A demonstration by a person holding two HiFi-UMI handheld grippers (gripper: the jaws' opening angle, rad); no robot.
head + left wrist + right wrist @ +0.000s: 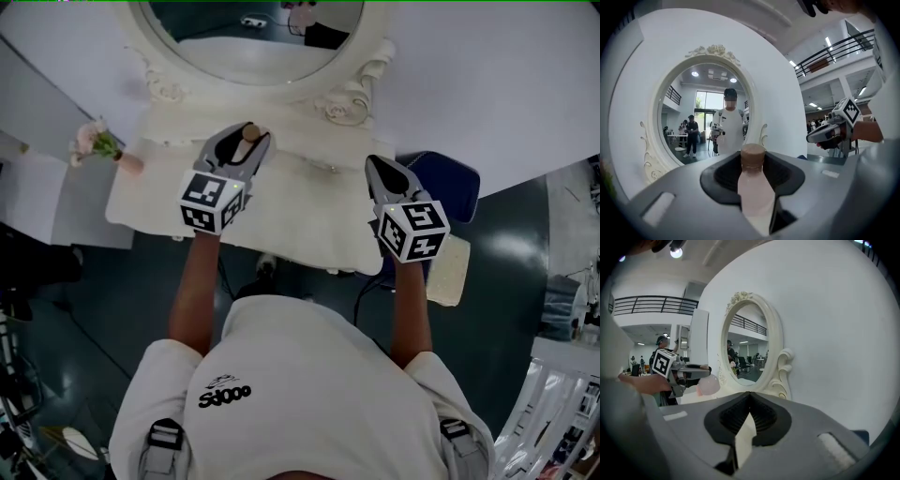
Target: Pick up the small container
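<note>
The small container [249, 132] is a pale pink bottle with a brown cork cap. My left gripper [246, 139] is shut on it, above the back of the cream dressing table [309, 202]. In the left gripper view the container [752, 183] stands upright between the jaws of the left gripper [753, 161], cap uppermost. The right gripper view shows the container [708, 384] hanging clear of the tabletop. My right gripper [384, 171] hovers over the table's right end. Its jaws [750, 397] are shut with nothing in them.
An oval mirror [262, 37] in an ornate cream frame stands against the white wall behind the table. A small vase of pink flowers [98, 142] sits at the table's left corner. A blue seat [450, 178] and a cream cushion [452, 272] are at the right.
</note>
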